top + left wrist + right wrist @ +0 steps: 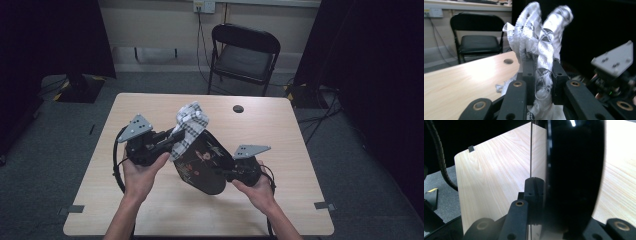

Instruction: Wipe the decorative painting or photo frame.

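Above the tabletop [150, 200], the left hand-held gripper [172, 136] is clamped on a checked cloth [190, 122] pressed against a black plate [202, 162], whose edge the right hand-held gripper [227, 172] pinches

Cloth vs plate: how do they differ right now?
The cloth is white with a black check, soft and bunched; the plate is black with a floral pattern, rigid and tilted on edge. The left gripper clamps the cloth, the right gripper the plate's rim. Both are held above the table, cloth against plate.
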{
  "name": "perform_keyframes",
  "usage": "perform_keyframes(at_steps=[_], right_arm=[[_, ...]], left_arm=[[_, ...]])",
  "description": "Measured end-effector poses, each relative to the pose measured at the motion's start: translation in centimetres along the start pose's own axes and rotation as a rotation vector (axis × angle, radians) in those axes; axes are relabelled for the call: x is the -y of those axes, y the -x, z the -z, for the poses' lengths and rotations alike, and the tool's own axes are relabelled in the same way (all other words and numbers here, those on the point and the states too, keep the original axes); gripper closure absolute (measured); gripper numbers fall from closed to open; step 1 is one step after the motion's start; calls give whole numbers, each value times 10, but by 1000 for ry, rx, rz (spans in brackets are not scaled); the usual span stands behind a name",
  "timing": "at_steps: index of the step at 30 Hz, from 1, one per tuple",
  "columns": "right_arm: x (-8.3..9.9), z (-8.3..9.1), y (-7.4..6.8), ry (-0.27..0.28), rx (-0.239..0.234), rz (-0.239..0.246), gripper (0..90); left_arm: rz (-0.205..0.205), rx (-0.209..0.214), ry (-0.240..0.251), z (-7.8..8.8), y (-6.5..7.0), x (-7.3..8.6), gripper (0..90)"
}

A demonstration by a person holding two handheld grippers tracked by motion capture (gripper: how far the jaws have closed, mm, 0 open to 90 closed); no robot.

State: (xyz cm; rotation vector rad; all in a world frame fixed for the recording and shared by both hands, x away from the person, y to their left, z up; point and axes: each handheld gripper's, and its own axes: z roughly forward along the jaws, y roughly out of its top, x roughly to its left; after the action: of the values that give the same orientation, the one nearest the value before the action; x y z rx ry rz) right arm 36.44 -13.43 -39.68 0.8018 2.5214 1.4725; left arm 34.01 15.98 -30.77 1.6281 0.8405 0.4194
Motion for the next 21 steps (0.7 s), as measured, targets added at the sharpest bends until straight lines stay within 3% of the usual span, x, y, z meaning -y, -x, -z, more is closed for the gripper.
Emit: perform_keyframes(at_steps=[3, 6, 12, 15, 21], right_arm=[[-1, -1, 0, -1, 2, 0, 812], [-1, -1, -1, -2, -2, 5, 812], [-1, -2, -2, -4, 1, 11, 807], [-1, -2, -2, -6, 6, 14, 804], [-1, -1, -1, -10, 11, 11, 806]], left_arm=[[-19, -12, -58, -3, -3, 12, 776], [-16, 5, -101, -12, -4, 21, 775], [-62, 8, -179, -38, 8, 34, 779], [-67, 20, -194, -45, 11, 39, 778], [-81, 81, -213, -51, 18, 40, 778]])
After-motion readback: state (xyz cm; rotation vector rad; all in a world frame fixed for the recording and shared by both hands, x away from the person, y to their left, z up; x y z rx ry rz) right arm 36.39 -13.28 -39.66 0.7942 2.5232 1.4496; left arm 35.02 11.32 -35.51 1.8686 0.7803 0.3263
